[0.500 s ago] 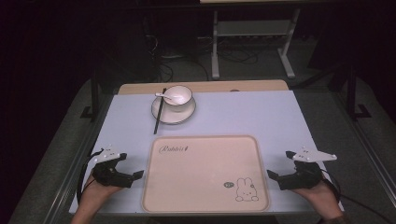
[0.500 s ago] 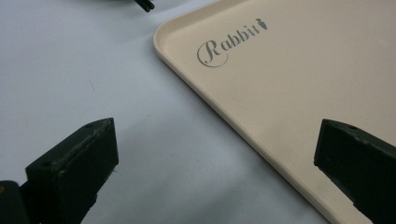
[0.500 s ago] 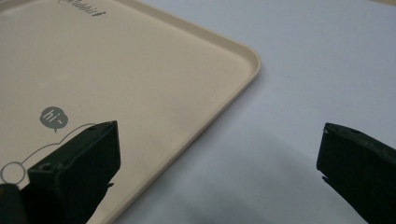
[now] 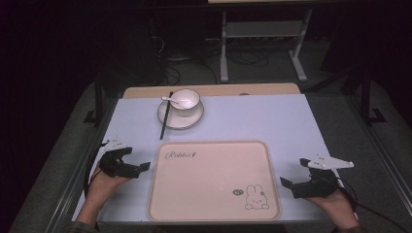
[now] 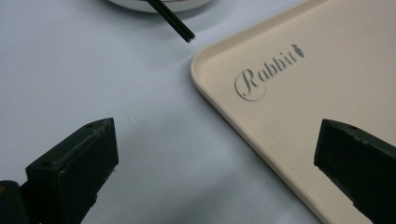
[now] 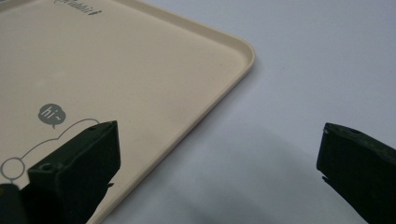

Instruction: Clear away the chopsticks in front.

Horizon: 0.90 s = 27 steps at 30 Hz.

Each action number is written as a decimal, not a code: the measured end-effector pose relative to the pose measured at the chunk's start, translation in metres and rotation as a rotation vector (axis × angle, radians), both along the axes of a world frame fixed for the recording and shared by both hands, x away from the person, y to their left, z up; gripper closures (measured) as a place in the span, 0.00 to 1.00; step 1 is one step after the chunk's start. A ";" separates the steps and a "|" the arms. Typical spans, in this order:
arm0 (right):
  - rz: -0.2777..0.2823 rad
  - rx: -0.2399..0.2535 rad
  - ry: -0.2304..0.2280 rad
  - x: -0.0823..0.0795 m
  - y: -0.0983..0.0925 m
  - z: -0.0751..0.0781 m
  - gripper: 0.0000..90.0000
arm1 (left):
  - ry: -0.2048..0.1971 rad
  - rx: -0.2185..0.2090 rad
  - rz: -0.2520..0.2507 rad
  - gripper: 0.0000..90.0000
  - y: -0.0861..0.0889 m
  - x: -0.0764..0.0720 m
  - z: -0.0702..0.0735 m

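A beige tray (image 4: 214,213) with a rabbit drawing and the word Rabbit lies at the front middle of the pale table. My left gripper (image 4: 138,161) rests open just left of the tray, its jaws wide with nothing between them; its own view shows the tray's corner (image 5: 201,70) ahead. My right gripper (image 4: 290,184) rests open just right of the tray, jaws wide and empty, with the tray's edge (image 6: 224,88) beneath them. Behind the tray stands a white bowl (image 4: 185,100) holding a spoon (image 4: 171,100) on a saucer (image 4: 167,120), with black chopsticks (image 4: 165,120) lying across the saucer.
The table's wooden back strip (image 4: 262,89) runs behind the bowl. A metal stand (image 4: 262,34) and cables lie on the dark floor beyond. Bare table surface (image 4: 272,119) spreads right of the saucer.
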State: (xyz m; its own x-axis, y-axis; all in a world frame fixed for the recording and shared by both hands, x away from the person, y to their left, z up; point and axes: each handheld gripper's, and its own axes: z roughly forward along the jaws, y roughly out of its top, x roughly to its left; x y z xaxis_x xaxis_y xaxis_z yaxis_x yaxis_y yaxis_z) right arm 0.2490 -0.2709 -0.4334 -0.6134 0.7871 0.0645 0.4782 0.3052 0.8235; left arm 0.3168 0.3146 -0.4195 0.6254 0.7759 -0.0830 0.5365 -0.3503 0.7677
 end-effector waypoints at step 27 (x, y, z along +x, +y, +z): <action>0.001 0.018 0.008 0.004 0.002 0.000 0.00 | -0.006 0.003 0.016 0.00 -0.027 0.069 0.010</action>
